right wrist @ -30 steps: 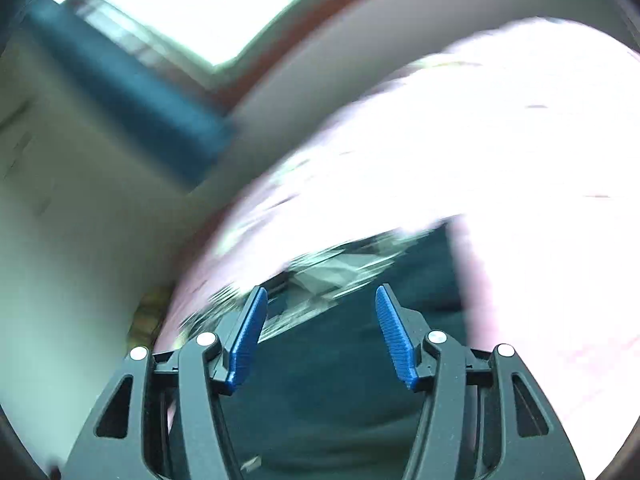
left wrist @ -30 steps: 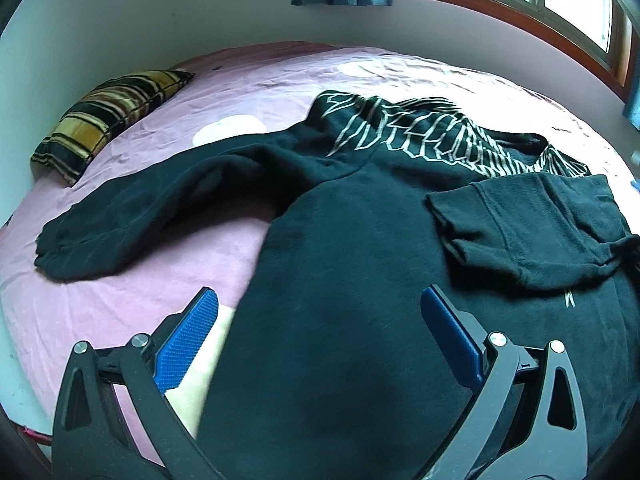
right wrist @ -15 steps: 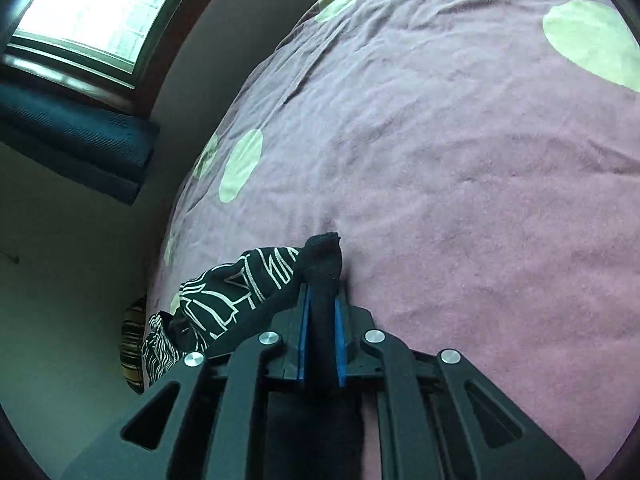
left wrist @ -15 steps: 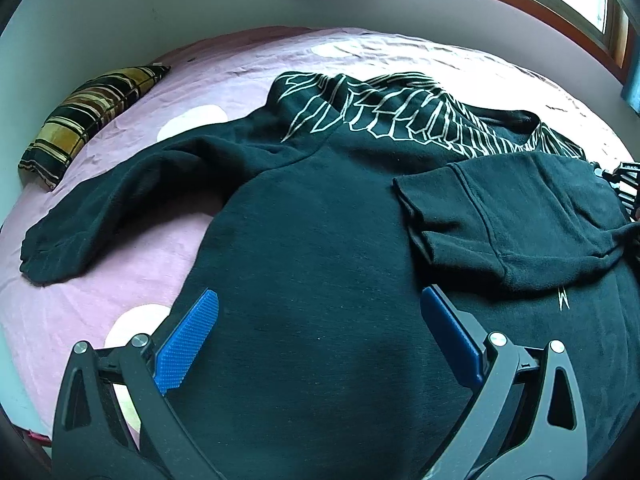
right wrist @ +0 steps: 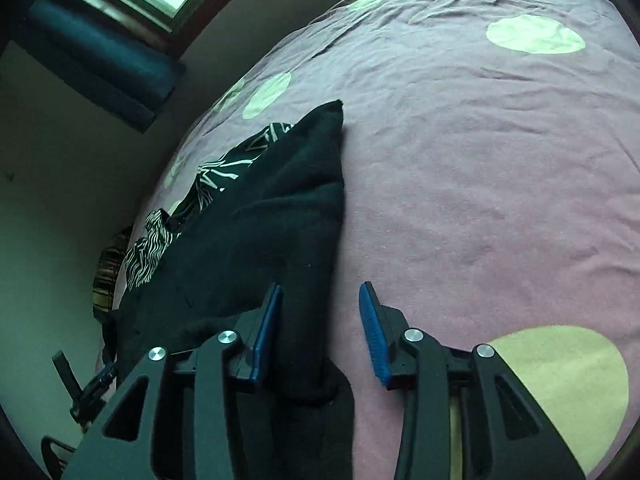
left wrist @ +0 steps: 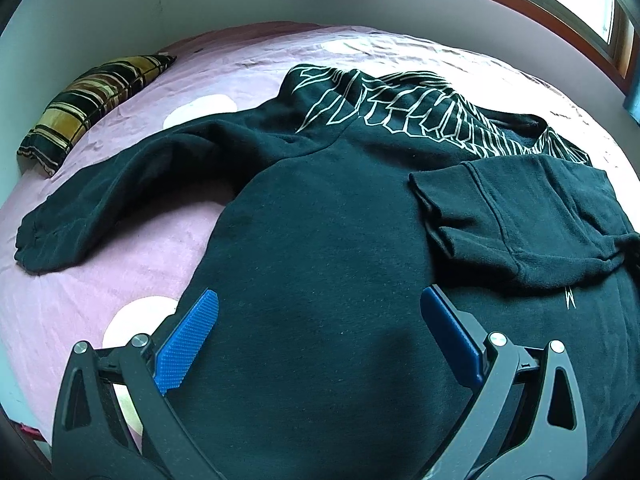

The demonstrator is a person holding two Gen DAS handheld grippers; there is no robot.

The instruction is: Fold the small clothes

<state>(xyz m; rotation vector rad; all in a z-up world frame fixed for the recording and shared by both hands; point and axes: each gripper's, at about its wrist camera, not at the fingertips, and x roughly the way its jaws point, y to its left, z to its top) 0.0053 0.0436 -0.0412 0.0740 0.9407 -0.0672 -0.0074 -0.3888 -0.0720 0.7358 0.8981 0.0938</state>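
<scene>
Left wrist view first: the black sweatshirt point(left wrist: 340, 248) is spread across the pink spotted bed point(left wrist: 120, 264), filling the centre and right of the frame. One sleeve point(left wrist: 132, 184) trails out to the left edge, cuff lying flat on the sheet; the other sleeve point(left wrist: 520, 220) is already folded across the body at right. A white line print runs along the top of the garment. The left claw point(left wrist: 320, 336) hangs over the lower centre, blue pads wide apart, nothing between them. A striped pillow point(left wrist: 96, 100) sits upper left, well away.

Over to the right wrist view: the right claw point(right wrist: 320, 336) is low at bottom centre and its jaws are opening. A dark fold of the sweatshirt point(right wrist: 280, 216) lies between them, against the left pad point(right wrist: 266, 336), but the right pad is clear of it, so nothing is pinched. The cloth runs from there up to a point at mid-frame.

Handling, as I judge it: thick fleece, soft and floppy, with some weight, not slippery. It will sag and drag on the sheet rather than hold shape. Best bite looks like the ribbed cuff of the left-hand sleeve, or the shoulder seam, where layers bunch firm.
</scene>
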